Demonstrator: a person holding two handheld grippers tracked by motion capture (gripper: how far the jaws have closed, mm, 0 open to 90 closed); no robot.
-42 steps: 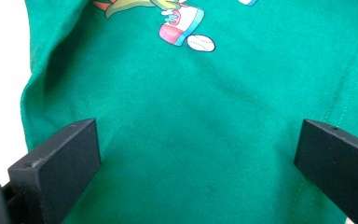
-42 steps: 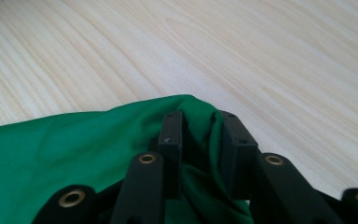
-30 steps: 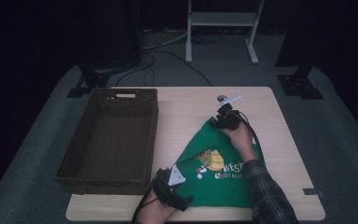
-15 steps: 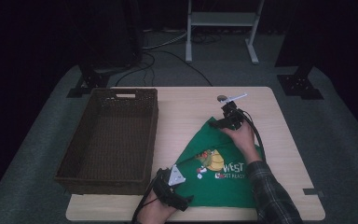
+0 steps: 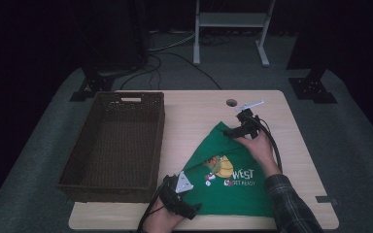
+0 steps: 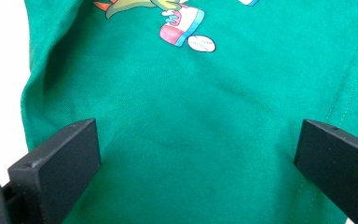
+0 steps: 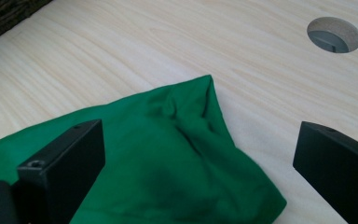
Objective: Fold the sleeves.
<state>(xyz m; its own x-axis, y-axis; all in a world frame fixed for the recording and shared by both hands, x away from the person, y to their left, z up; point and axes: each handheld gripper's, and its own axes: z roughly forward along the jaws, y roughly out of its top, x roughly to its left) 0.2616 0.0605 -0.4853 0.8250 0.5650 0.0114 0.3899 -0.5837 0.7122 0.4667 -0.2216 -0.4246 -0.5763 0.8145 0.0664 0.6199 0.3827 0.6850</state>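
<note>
The green shirt [image 5: 233, 179] is soft matt knit cloth, lightly creased, with a smooth printed picture [image 5: 219, 167] on it. The table [image 5: 194, 114] is pale wood-grain, smooth with a low sheen. On the left, the basket [image 5: 111, 141] is dark, rough wicker weave.

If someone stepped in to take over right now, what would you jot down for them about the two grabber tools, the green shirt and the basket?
Left gripper: jaws wide open over the near left part of the green shirt, gripping nothing.
Right gripper: jaws have just been opening; wide apart above the shirt's far corner, which lies loose on the table.
Shirt: partly folded into a rough triangle, print facing up, right of the wicker basket.
Done: far corner let go.
Left, probably: finish folding and put the shirt in the basket, which has nothing in it.
</note>
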